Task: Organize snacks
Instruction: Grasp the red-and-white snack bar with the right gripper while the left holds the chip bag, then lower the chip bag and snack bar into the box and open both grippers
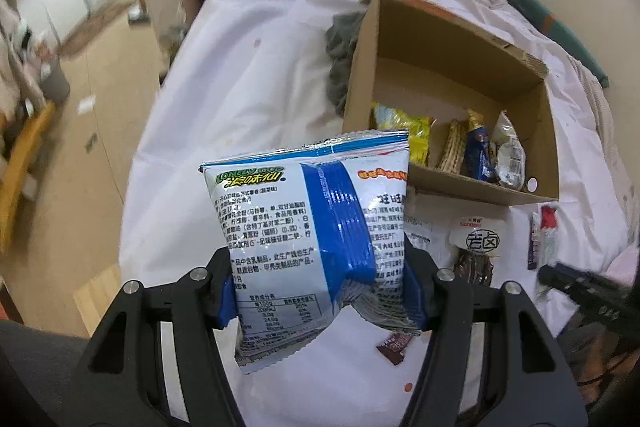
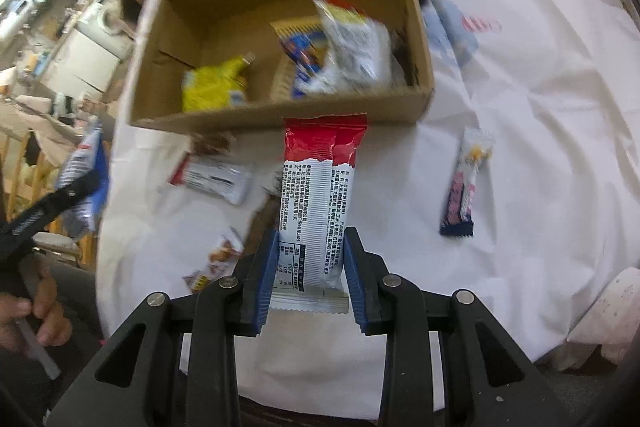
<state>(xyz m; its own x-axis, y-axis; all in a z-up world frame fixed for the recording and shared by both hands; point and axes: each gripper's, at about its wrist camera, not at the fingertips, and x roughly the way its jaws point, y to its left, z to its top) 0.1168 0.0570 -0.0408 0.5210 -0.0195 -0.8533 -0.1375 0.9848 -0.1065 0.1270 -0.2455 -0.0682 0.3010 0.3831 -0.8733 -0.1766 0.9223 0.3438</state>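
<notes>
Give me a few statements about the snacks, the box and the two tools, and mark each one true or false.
1. The left tool grips a blue-and-white bag. True.
2. The right tool is empty. False: it is shut on a red-and-white packet.
3. The box already holds a yellow packet. True.
4. The box stands on a bare wooden floor. False: it sits on a white sheet.
5. A slim packet lies on the sheet outside the box. True.
6. The box is closed. False: its top is open.
</notes>
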